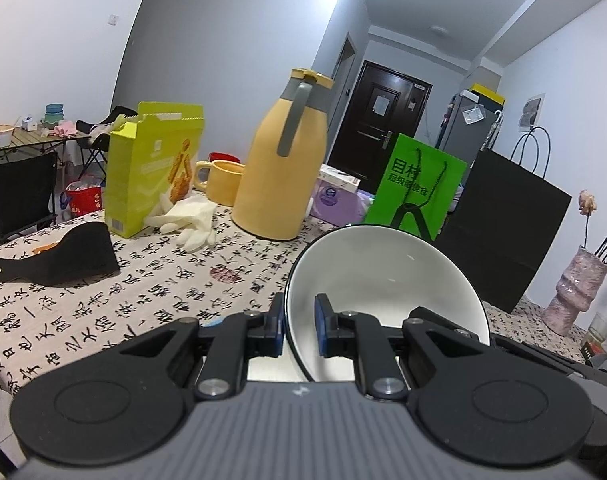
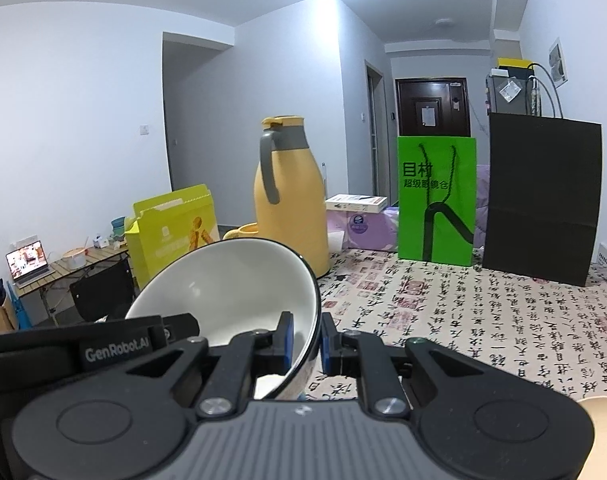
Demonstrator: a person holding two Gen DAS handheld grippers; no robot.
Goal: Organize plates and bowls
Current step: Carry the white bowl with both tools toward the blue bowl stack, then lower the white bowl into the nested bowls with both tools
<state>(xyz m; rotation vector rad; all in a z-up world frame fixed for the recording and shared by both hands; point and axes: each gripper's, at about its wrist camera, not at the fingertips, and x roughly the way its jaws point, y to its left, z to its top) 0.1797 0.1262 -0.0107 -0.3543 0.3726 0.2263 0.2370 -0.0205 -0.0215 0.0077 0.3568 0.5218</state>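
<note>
White bowl (image 1: 387, 280), black-rimmed, held between both grippers above the calligraphy-print tablecloth (image 1: 143, 300).

Left gripper (image 1: 299, 324): clenched on the bowl's left rim, one blue pad outside the wall, one inside. Bowl extends to the right of this gripper, tilted, opening turned toward the camera.

Right gripper (image 2: 307, 338): clamped on the opposite rim, wall pinched between blue pads. Bowl (image 2: 231, 288) extends to the left of this gripper; left gripper's black body visible just beyond it at lower left.

Behind the bowl on the table: yellow thermos jug (image 1: 281, 160), yellow mug (image 1: 219, 182), lime carton (image 1: 151, 168), white gloves (image 1: 191, 220), green paper bag (image 2: 437, 200), black paper bag (image 2: 543, 196). Pink vase (image 1: 575, 292) at far right.
</note>
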